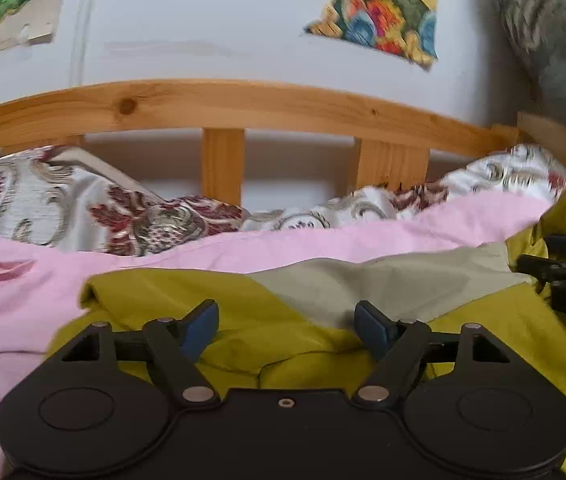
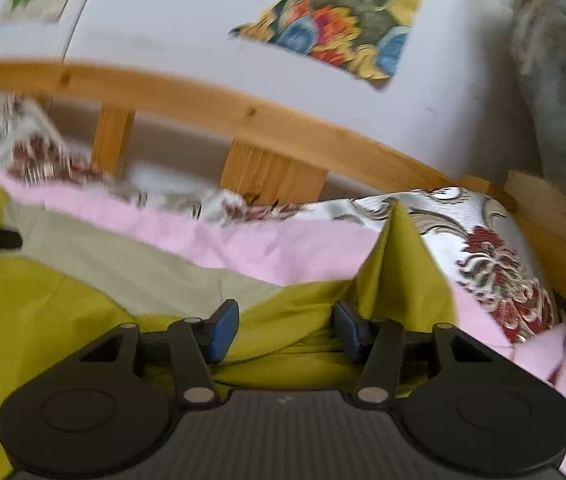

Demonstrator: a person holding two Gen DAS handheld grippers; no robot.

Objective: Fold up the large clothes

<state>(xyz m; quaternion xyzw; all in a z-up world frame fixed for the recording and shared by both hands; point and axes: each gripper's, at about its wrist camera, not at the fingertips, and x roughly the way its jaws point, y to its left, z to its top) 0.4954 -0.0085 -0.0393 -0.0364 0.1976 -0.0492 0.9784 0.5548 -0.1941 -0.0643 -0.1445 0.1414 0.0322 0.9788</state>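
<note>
Surface: I see a pink sheet (image 1: pixel 323 240) on a wooden-framed bed (image 1: pixel 223 104).
Left gripper (image 1: pixel 286 326): jaws apart, over the olive garment (image 1: pixel 187 292), gripping nothing.
Right gripper (image 2: pixel 285 330): jaws apart, cloth bunched between, unclamped.
Garment: long axis runs left-right.

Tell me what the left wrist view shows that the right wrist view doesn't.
Left only: the garment's left edge lying on the pink sheet, and the bedspread's left stretch.
Right only: a garment corner standing up in a peak beside the right hand-held gripper, and the bed frame's right rail.
Both: olive-and-beige garment, pink sheet, headboard, colourful wall picture.
</note>
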